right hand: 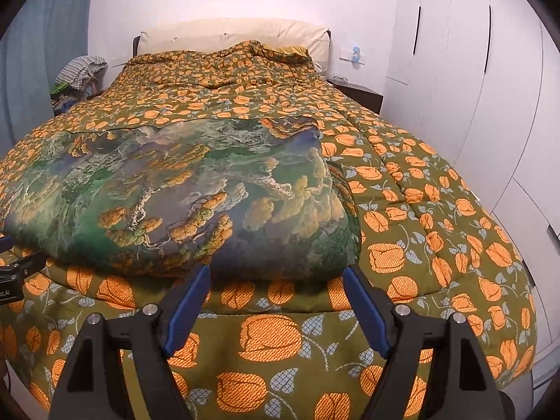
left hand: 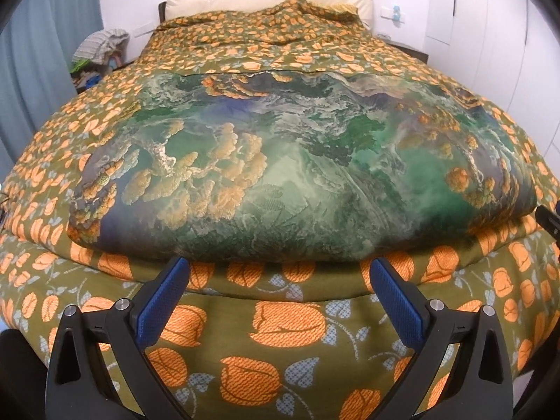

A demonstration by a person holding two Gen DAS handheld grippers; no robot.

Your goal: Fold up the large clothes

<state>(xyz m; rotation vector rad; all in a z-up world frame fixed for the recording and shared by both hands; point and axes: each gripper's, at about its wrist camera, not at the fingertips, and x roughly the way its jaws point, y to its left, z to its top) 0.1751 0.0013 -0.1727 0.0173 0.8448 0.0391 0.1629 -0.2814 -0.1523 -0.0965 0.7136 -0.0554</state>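
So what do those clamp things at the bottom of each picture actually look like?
Each is a two-finger tool. The left gripper has black, triangular plastic arms with cut-out slots, round silver pins at the joints, and blue fingers with a fine textured face. The right gripper looks the same. No cables or sleeves show, and the person's hands are out of view.

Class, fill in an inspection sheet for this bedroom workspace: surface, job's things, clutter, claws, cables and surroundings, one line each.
Surface: bed under an orange-flowered quilt, rumpled near the cream headboard.
Job's things: green landscape-print cloth lies spread flat on the quilt, near edge just beyond both claws.
Clutter: heap of clothes left of the bed.
Claws: left claw open, empty; right claw open, empty; neither touches the cloth.
Cables: nothing seen.
Surroundings: blue curtain left, white wardrobe doors right, dark nightstand.
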